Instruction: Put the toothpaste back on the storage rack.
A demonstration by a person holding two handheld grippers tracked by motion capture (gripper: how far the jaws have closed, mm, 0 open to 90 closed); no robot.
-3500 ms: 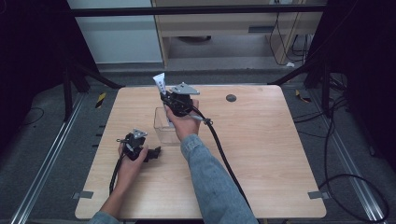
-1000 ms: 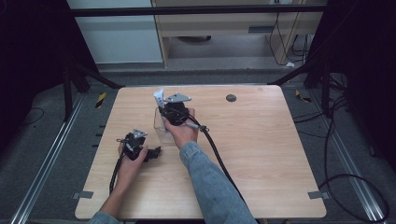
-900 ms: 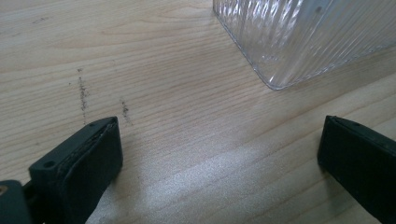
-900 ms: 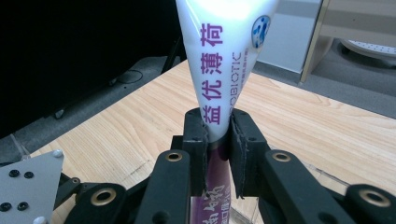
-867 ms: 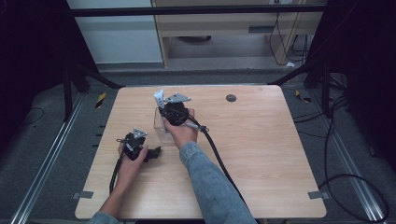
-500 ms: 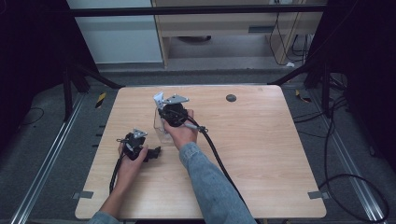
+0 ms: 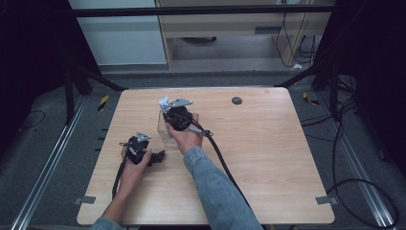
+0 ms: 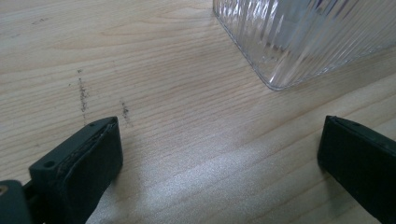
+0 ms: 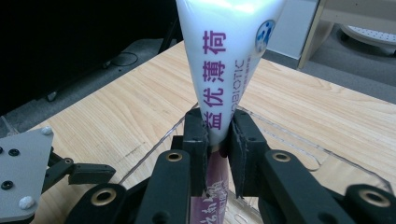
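Tube held upright over the clear box.

The wooden table [image 7: 268, 158] carried a clear ribbed box [image 7: 165, 134] near its far left part. The right gripper [image 9: 217, 135] was clamped on a white and purple tube [image 9: 229, 60], jaws pressed flat on both sides near its lower part, crimped end upward, directly above the box [image 9: 299, 144]. The left gripper [image 8: 219, 158] rested on the table just beside the box [image 8: 299, 42], jaws wide apart and empty. To finish this step well, the tube should probably be lowered straight down inside the walls, kept vertical, and released only once its base rested on the floor of the box; the left gripper could steady the box if it slid.
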